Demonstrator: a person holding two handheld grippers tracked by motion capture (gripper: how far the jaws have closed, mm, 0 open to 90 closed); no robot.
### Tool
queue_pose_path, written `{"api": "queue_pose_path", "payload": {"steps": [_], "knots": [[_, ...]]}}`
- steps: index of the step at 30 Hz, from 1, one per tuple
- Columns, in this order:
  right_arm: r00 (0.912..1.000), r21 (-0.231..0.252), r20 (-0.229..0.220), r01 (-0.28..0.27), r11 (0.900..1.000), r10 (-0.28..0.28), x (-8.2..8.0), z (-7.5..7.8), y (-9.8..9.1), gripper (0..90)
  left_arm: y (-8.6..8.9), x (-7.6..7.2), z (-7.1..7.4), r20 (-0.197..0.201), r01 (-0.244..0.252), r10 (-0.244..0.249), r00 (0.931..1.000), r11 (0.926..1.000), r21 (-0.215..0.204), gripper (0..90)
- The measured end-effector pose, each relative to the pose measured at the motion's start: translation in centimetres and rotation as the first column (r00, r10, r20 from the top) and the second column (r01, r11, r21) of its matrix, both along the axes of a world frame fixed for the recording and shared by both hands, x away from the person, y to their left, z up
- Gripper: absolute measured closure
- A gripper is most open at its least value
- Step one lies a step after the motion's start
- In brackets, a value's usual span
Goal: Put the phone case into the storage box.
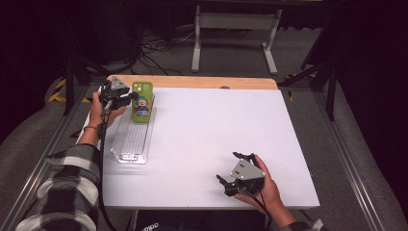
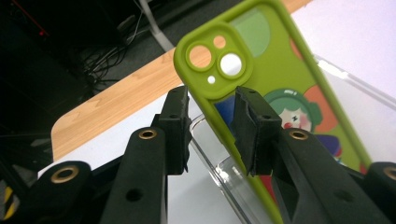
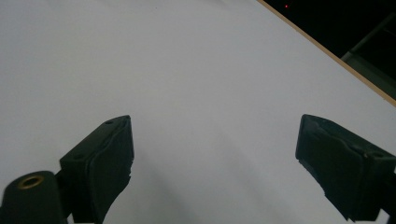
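Note:
A green phone case [image 1: 142, 102] with a cartoon clown on its back stands tilted over the far end of a clear plastic tray [image 1: 131, 144] at the table's left. My left gripper [image 1: 130, 96] reaches it from the left and is shut on its upper side edge. In the left gripper view the case [image 2: 275, 70] runs between the two black jaws, just below the camera cut-out, with my left gripper [image 2: 212, 98] across it and the tray [image 2: 219, 172] underneath. My right gripper [image 1: 227, 166] rests open near the front edge, right of centre. Between the wide jaws of my right gripper [image 3: 215, 126] lies bare white table.
The white tabletop [image 1: 216, 120] has a wooden strip [image 1: 192, 82] along its far edge. Beyond it, cables and a white frame stand [image 1: 235, 29] sit on the dark floor. Metal rails [image 1: 346, 159] run along both sides of the table.

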State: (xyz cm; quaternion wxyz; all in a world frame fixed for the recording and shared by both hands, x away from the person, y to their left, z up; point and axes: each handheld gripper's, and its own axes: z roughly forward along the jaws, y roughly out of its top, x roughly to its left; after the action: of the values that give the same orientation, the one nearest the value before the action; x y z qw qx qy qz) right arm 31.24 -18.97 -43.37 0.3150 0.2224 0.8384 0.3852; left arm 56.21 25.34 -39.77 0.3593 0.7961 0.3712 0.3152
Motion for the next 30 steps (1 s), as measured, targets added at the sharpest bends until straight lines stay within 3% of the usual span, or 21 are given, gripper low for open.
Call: {"api": "queue_pose_path", "payload": {"steps": [3,16,30], "knots": [[1.0000,0.005,-0.003,0.002,1.0000,-0.002,0.0,0.0,0.0,11.9,0.1,-0.4,0.2,0.013,0.012,-0.011,0.9999,0.9994,-0.033,66.6],[0.9998,0.036,0.014,0.014,0.9992,-0.015,0.0,0.3,-0.2,11.9,0.2,-2.7,1.6,0.109,0.062,-0.053,0.9927,0.9942,-0.088,64.1],[0.9993,0.058,0.027,0.023,0.9981,-0.025,0.2,0.6,-0.5,11.8,0.4,-4.8,2.1,0.154,0.095,-0.074,0.9853,0.9859,-0.137,56.3]]}}
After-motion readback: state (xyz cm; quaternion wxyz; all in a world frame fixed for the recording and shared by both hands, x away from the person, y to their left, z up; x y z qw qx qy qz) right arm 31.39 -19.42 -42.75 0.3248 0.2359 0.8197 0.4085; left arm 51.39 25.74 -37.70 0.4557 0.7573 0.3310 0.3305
